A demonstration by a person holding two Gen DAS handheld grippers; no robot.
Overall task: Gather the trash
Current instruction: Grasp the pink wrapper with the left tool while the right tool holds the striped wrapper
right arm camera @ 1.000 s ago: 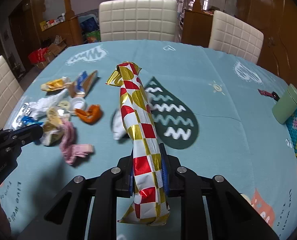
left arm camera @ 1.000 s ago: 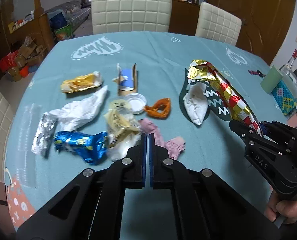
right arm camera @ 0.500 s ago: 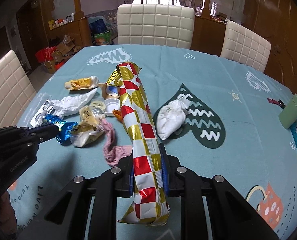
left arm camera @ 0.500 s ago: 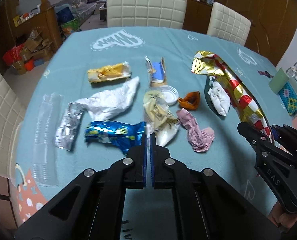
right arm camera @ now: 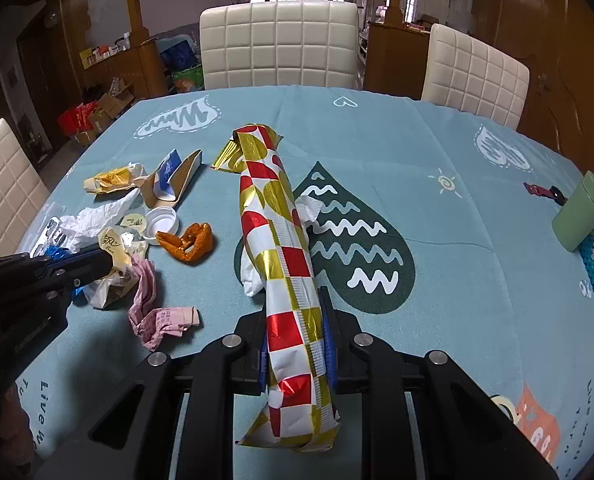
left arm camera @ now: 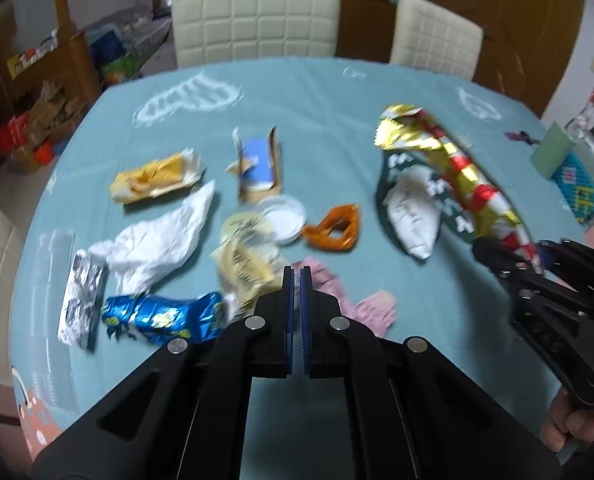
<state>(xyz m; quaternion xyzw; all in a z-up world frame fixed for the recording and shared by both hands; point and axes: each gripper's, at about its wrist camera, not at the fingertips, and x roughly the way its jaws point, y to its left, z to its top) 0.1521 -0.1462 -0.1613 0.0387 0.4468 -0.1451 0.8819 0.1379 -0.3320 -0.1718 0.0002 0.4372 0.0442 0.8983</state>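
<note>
- The right claw (right arm camera: 295, 336) is gripping a long, crinkled red, gold and white checked foil wrapper (right arm camera: 281, 240), lifted above the teal-clothed tabletop (right arm camera: 457, 280).
- The left claw (left arm camera: 297, 280) is sitting clenched and empty, hovering over a pale yellow wrapper (left arm camera: 245, 268) and a crumpled pink paper (left arm camera: 361, 304).
- The foil wrapper is partly hiding a white tissue wad (right arm camera: 253, 276).
- The left wrist view is blurring fine print.
</note>
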